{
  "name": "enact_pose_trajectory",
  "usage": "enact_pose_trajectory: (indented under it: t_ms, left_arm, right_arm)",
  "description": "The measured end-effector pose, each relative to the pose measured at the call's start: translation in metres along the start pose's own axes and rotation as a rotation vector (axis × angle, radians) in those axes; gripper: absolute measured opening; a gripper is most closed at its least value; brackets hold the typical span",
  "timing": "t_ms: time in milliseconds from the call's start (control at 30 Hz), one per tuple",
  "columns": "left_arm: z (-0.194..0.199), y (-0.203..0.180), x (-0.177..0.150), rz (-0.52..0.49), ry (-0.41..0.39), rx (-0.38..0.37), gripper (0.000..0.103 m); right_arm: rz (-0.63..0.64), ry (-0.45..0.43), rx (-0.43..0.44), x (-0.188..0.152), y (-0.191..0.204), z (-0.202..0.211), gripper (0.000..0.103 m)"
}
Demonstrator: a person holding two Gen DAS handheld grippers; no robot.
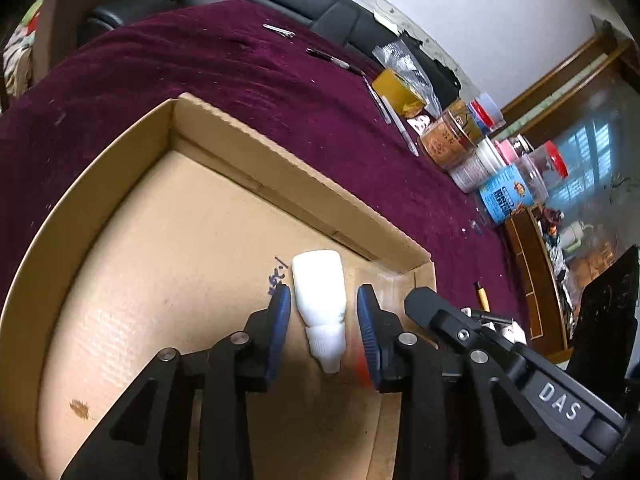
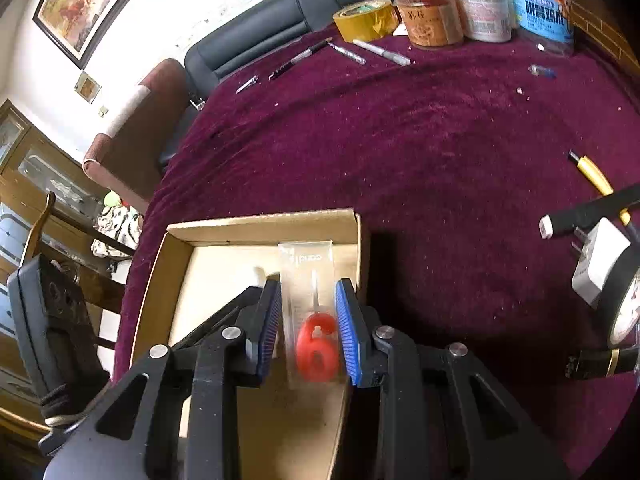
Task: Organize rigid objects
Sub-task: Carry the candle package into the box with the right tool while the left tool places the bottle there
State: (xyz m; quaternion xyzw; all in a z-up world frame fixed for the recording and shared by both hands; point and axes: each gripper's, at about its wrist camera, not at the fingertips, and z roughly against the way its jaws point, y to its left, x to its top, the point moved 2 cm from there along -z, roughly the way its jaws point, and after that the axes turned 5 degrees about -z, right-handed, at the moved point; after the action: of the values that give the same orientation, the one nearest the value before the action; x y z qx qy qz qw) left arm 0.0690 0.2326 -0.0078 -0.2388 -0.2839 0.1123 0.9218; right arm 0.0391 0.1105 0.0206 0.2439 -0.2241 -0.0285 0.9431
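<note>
A shallow cardboard box (image 1: 120, 184) lies on the purple tablecloth. In the left wrist view a small white squeeze bottle (image 1: 320, 300) lies on the box floor between the fingers of my left gripper (image 1: 322, 300), which is open with gaps on both sides of the bottle. In the right wrist view my right gripper (image 2: 308, 308) is shut on a clear packet holding a red number-6 candle (image 2: 316, 344), held over the box's (image 2: 260, 226) right part. The right gripper's body (image 1: 500, 344) shows at the box's right corner in the left wrist view.
Jars and tubs (image 2: 480, 4) and a yellow tape roll (image 2: 366, 20) stand at the table's far edge. Pens (image 2: 300, 58) lie near them. A yellow pen (image 2: 592, 174), a white plug adapter (image 2: 596, 264) and a black tape roll (image 2: 624, 300) lie at right. A sofa (image 2: 256, 36) stands behind.
</note>
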Motion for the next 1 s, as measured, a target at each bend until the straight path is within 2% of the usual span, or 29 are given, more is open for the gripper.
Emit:
enact_pose_trajectory:
  t_ms: [167, 233, 300, 333, 400, 467, 500, 567, 600, 667, 700, 767, 833, 900, 1000]
  left_arm:
    - [0.006, -0.002, -0.012, 0.039, -0.032, 0.025, 0.029]
    - [0.008, -0.007, -0.018, 0.024, -0.041, 0.050, 0.030]
    - [0.010, -0.013, -0.020, -0.003, -0.044, 0.069, 0.036]
    - [0.012, -0.014, -0.019, -0.012, -0.048, 0.080, 0.043]
    - [0.019, -0.013, -0.017, -0.017, -0.075, 0.110, 0.045]
    - [0.036, -0.015, -0.015, -0.012, -0.111, 0.111, 0.045]
    - [0.045, -0.018, -0.015, -0.008, -0.127, 0.105, 0.045]
    - [0.070, -0.033, -0.019, -0.025, -0.162, 0.096, 0.054]
    - [0.079, -0.043, -0.022, -0.044, -0.182, 0.088, 0.057]
    - [0.099, -0.071, -0.036, -0.112, -0.223, 0.078, 0.071]
    - [0.103, -0.085, -0.043, -0.147, -0.228, 0.081, 0.073]
    - [0.102, -0.115, -0.062, -0.235, -0.202, 0.072, 0.075]
    - [0.091, -0.139, -0.083, -0.291, -0.140, 0.051, 0.075]
    - [0.078, -0.154, -0.102, -0.302, -0.077, 0.018, 0.075]
    - [0.066, -0.170, -0.126, -0.317, -0.036, -0.008, 0.075]
  right_arm:
    - [0.027, 0.008, -0.005, 0.000, -0.001, -0.001, 0.024]
    - [0.033, 0.016, 0.011, 0.002, -0.003, 0.001, 0.024]
    - [0.057, -0.025, 0.032, 0.002, -0.006, 0.022, 0.025]
    - [0.077, -0.046, 0.045, 0.003, -0.007, 0.034, 0.025]
    - [0.123, -0.102, 0.057, 0.003, -0.016, 0.067, 0.025]
    - [0.137, -0.169, 0.038, 0.002, -0.040, 0.105, 0.027]
    - [0.130, -0.187, 0.030, 0.002, -0.054, 0.119, 0.035]
    - [0.114, -0.227, -0.004, -0.001, -0.088, 0.144, 0.048]
    - [0.115, -0.247, -0.035, -0.004, -0.105, 0.153, 0.048]
    - [0.129, -0.276, -0.109, -0.012, -0.133, 0.166, 0.048]
    - [0.127, -0.280, -0.129, -0.016, -0.146, 0.170, 0.047]
    - [0.097, -0.269, -0.134, -0.021, -0.169, 0.172, 0.047]
    - [0.047, -0.239, -0.096, -0.025, -0.189, 0.172, 0.047]
    - [0.012, -0.207, -0.025, -0.026, -0.201, 0.172, 0.047]
    - [0.012, -0.177, 0.012, -0.025, -0.203, 0.167, 0.047]
